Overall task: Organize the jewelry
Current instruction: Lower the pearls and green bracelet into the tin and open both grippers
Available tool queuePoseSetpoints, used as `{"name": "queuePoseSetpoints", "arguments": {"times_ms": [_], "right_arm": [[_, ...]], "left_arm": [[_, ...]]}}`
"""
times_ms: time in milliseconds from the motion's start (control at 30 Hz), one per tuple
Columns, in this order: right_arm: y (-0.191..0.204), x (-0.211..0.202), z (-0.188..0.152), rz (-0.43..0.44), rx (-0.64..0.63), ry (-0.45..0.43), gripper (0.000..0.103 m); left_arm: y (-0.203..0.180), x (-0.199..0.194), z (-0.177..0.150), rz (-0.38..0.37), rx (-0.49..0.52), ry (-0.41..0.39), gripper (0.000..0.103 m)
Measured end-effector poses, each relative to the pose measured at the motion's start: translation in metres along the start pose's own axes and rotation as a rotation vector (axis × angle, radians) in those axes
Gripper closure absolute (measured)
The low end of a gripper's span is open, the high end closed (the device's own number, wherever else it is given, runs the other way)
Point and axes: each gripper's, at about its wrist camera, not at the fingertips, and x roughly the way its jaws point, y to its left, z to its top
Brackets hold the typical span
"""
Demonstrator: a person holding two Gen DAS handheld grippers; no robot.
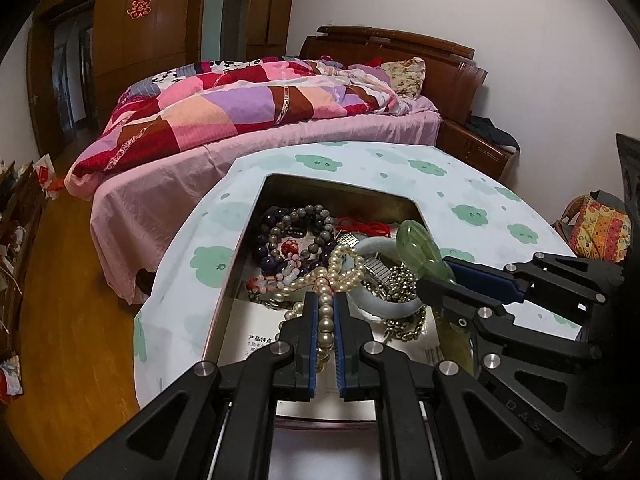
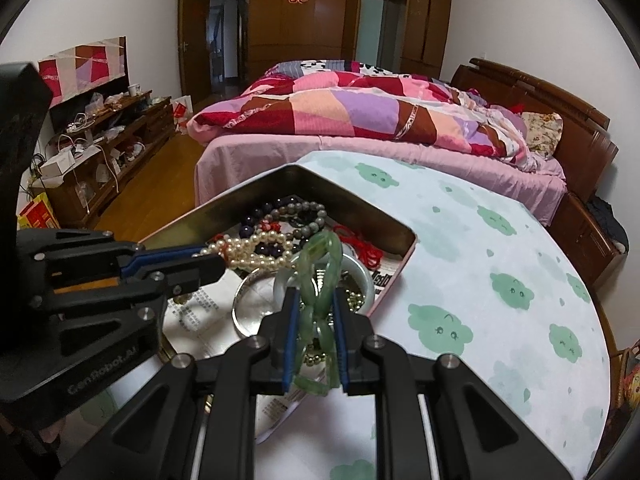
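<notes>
Over the metal tin (image 1: 240,248) on the cloud-print bench (image 2: 500,240), left hand-held gripper (image 1: 325,300) marked "GenRobot.AI" clamping the pearl necklace (image 1: 325,320) lengthwise along its fingers, right hand-held gripper (image 2: 316,300) pinching the green jade bracelet (image 2: 320,264), loop standing upward.

Jewelry in tin (image 1: 276,184) on table (image 1: 460,184), bed (image 1: 240,148) behind

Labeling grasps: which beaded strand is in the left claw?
The cream pearl strand, pinched in the left claw. The green jade-like link bracelet is in the right claw; the dark purple bead bracelet lies in the tin.
</notes>
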Motion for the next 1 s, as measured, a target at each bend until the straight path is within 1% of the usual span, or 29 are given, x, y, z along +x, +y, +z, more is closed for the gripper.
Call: {"name": "queuePoseSetpoints", "arguments": {"times_ms": [533,1000], "right_arm": [[0.011,0.006,-0.002,0.002,-0.04,0.016,0.084],[0.012,0.008,-0.004,0.011,-0.043,0.021,0.084]], "left_arm": [[0.004,0.008,-0.005,0.011,0.0,0.039,0.097],[0.001,0.008,-0.006,0.021,0.012,0.043,0.097]]}}
